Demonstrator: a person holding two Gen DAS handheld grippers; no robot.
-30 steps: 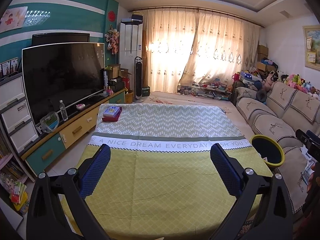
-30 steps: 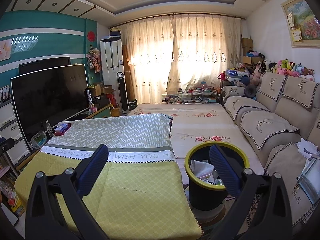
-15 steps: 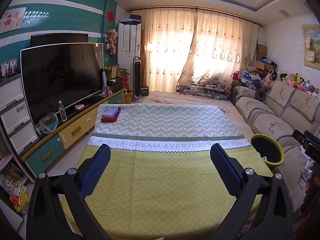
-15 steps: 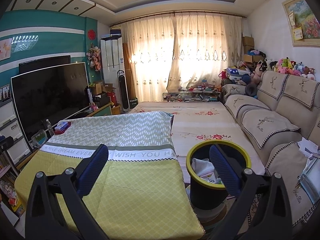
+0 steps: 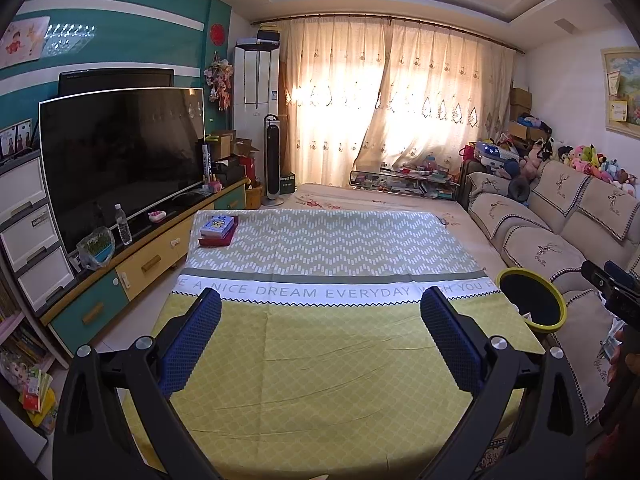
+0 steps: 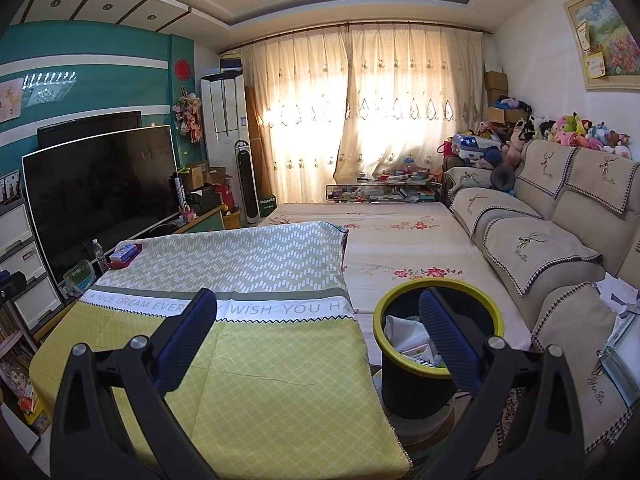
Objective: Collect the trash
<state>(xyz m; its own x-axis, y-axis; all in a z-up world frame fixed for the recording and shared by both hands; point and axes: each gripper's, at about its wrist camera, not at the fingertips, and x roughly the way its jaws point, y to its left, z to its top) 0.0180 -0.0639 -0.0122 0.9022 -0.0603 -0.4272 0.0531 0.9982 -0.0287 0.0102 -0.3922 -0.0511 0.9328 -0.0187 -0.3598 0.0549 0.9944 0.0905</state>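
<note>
**Both claws empty above a cleared counter, trash bin waiting at the right**

The trash bin [image 6: 438,344], a black round bucket with a yellow rim, stands low and right of centre in the right wrist view, just beside the counter's right edge. White crumpled paper and some coloured scraps lie inside it. In the left wrist view the same bin shows at the right edge of the frame, only its rim and dark mouth visible.

The right claw [image 6: 316,334] hangs with its blue-padded fingers spread wide, holding nothing; its right finger overlaps the bin's mouth in the picture. The left claw [image 5: 320,338] is likewise spread and empty, over the yellow part of the counter [image 5: 320,392].

The counter is covered by a yellow and green cloth with printed words across the middle. Its only load is a small stack of boxes [image 5: 218,230] at the far left corner, upper left of the cloth. No loose litter is visible on the cloth.

Further out: a television [image 5: 120,160] at left, a sofa [image 6: 540,248] at right with white scraps of paper [image 6: 616,292] on its near cushion.

Risks, as a judgement: the task may be nearly done, so the boxes could be mistaken for trash. Reaching for the sofa paper, the right claw could knock the bin, which stands close by.
</note>
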